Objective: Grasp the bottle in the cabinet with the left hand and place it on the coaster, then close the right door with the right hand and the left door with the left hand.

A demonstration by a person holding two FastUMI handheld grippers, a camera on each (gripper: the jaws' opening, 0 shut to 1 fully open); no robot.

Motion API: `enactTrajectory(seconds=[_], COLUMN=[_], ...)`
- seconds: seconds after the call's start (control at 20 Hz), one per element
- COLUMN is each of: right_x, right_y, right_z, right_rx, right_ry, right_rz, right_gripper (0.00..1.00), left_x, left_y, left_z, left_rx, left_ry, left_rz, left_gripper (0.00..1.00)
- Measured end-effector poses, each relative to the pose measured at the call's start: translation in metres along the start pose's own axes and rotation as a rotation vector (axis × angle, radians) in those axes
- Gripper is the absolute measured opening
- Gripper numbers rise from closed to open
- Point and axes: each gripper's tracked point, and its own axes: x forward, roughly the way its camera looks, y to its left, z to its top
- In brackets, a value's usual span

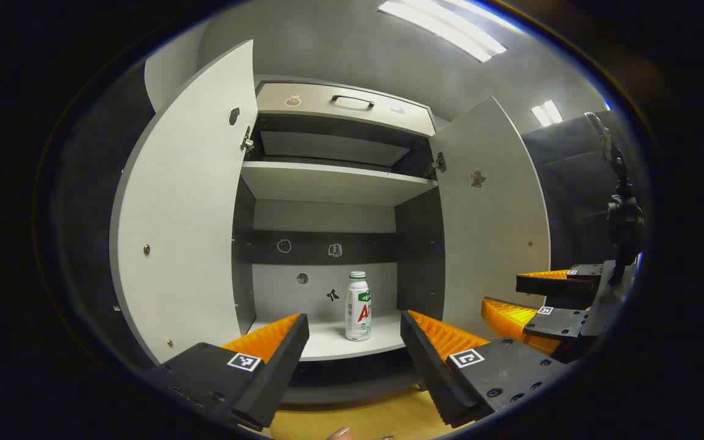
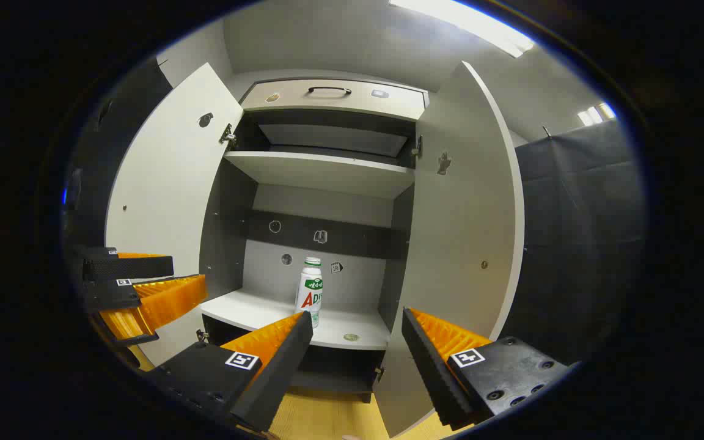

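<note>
A small white bottle (image 1: pixel 358 307) (image 2: pixel 309 300) with a green and red label stands upright on the lower shelf (image 1: pixel 327 342) (image 2: pixel 248 311) of an open cabinet. Both doors are swung wide: the left door (image 1: pixel 187 214) (image 2: pixel 168 177) and the right door (image 1: pixel 492 214) (image 2: pixel 462 208). My left gripper (image 1: pixel 355 330) is open in front of the cabinet, a short way from the bottle, which shows between its fingers. My right gripper (image 2: pixel 357 327) is also open, near the right door's lower edge. In the left gripper view the right gripper (image 1: pixel 535 299) appears at the right; in the right gripper view the left gripper (image 2: pixel 144 284) appears at the left.
A drawer (image 1: pixel 343 104) (image 2: pixel 333 95) with a dark handle tops the cabinet, above an upper shelf (image 1: pixel 333 180) (image 2: pixel 321 171). A small round disc (image 2: pixel 351 337) lies on the lower shelf's front right. Wooden floor (image 1: pixel 358 418) lies below the cabinet. A dark curtain (image 2: pixel 578 201) hangs at the right.
</note>
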Motion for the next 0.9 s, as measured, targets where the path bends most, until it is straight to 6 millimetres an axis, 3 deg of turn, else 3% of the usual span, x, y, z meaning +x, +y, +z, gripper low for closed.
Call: enactTrajectory(seconds=[0.1,0.15,0.4,0.45,0.9], right_x=[-0.0007,-0.0011,-0.0029,-0.0035,-0.0089], right_y=[0.0005,0.0002,0.0010,0.0015,-0.0010], right_z=[0.0007,0.0010,0.0006,-0.0002,0.0003], right_rx=[0.001,0.001,-0.006,-0.008,-0.008], right_ry=[-0.001,-0.002,0.000,0.002,0.006], right_rz=[0.000,0.000,-0.002,-0.001,-0.014], right_gripper=[0.98,0.98,0.98,0.98,0.97], left_x=[-0.0008,-0.0014,-0.0029,-0.0034,-0.0063], left_y=[-0.0003,-0.0002,-0.0016,-0.0017,-0.0037], left_z=[0.0002,0.0009,0.0006,0.0009,-0.0008], left_rx=[0.002,0.002,0.005,0.007,0.014], left_ry=[-0.001,-0.001,0.000,0.000,0.007], left_rz=[-0.001,-0.001,-0.002,-0.002,-0.006], left_gripper=[0.92,0.96,0.92,0.96,0.96])
